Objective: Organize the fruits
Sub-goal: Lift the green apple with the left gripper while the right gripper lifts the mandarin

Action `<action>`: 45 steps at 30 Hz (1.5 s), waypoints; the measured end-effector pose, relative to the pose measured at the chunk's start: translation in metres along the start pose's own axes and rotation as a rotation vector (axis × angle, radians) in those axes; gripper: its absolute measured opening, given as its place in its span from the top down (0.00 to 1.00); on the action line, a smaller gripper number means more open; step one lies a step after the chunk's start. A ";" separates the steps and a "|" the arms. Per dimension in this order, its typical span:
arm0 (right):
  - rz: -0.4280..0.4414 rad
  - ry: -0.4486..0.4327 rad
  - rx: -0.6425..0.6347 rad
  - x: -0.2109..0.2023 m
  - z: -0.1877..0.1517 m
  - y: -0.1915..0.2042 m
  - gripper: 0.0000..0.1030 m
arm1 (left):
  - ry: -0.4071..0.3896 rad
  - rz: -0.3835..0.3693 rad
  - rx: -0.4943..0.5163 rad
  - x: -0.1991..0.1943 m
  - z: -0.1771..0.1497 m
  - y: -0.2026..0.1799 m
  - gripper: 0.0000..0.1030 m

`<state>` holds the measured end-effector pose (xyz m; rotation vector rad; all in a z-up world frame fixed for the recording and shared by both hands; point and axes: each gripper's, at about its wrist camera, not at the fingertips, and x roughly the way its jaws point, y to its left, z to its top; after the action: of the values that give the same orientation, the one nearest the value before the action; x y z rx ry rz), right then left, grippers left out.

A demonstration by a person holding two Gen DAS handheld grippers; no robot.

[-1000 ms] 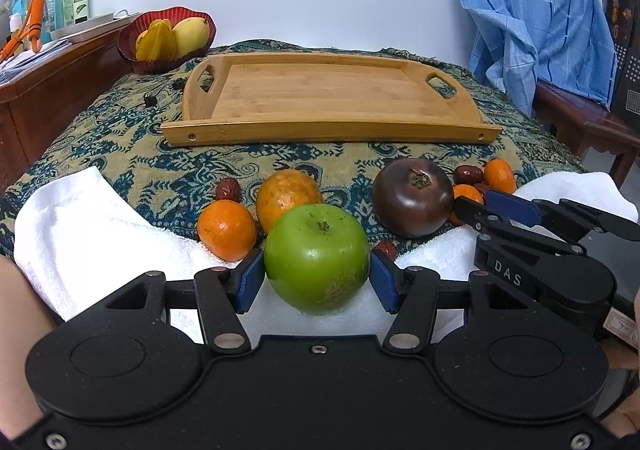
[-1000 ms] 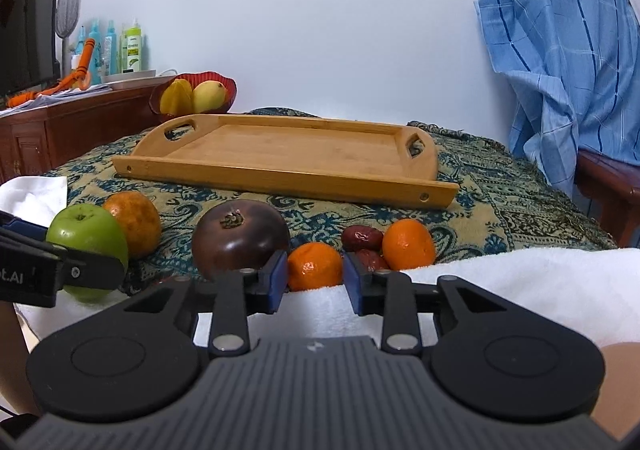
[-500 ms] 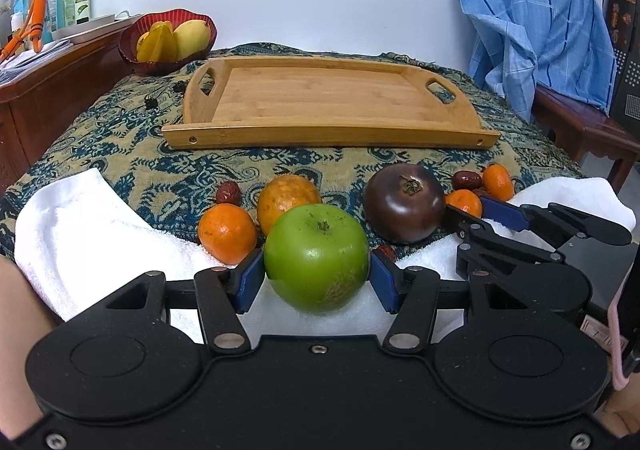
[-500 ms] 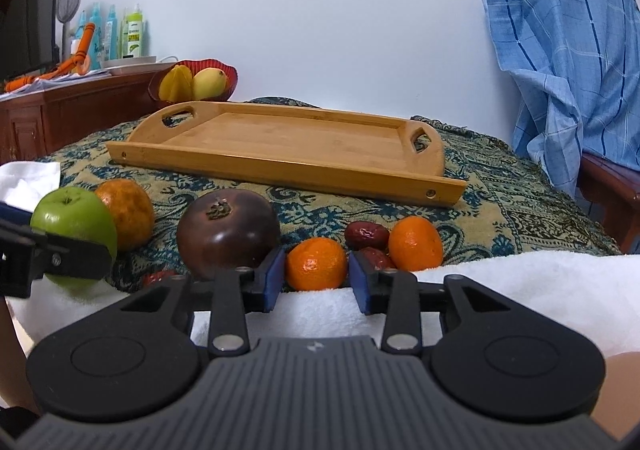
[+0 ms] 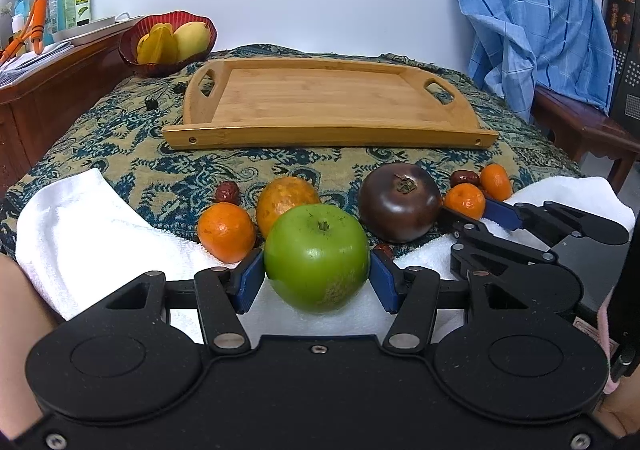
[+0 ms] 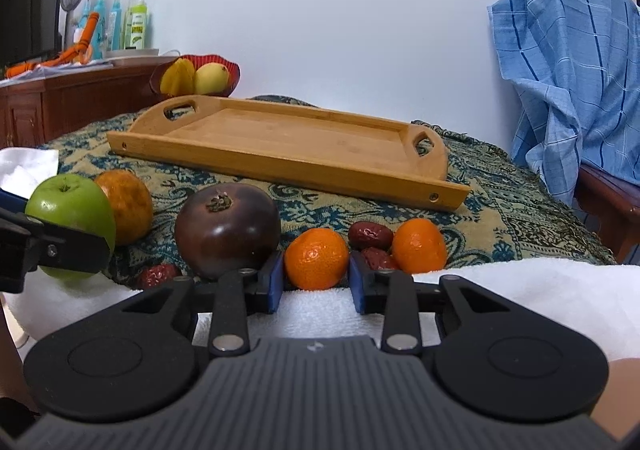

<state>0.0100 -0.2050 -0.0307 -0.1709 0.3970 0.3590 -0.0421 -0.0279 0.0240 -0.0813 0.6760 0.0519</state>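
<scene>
My left gripper (image 5: 316,284) is shut on a green apple (image 5: 316,256), which rests on a white towel (image 5: 92,222). The jaws of my right gripper (image 6: 316,284) are closing around a small orange (image 6: 316,258), and both blue pads meet its sides. A dark purple fruit (image 6: 226,224) sits just left of that orange, with a second small orange (image 6: 419,245) and two red dates (image 6: 369,235) to its right. A speckled yellow-orange fruit (image 5: 286,199), another small orange (image 5: 226,231) and a date (image 5: 227,191) lie beyond the apple. The wooden tray (image 5: 328,134) stands farther back with nothing in it.
A red bowl (image 5: 132,50) with yellow fruit stands at the back left, next to a wooden cabinet (image 5: 48,94) bearing bottles. A blue checked cloth (image 5: 532,18) hangs over a chair at the right. A patterned cloth (image 5: 120,138) covers the table.
The right gripper's pads have drawn in onto the small orange and it has edged slightly forward. The left gripper and the apple have stayed put.
</scene>
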 end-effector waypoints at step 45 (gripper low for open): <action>-0.023 -0.089 0.059 -0.017 0.004 -0.007 0.63 | -0.035 -0.039 -0.011 -0.017 0.004 0.003 0.47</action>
<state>-0.0004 -0.2161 -0.0200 -0.1016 0.3173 0.3304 -0.0531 -0.0245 0.0374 -0.1040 0.6387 0.0195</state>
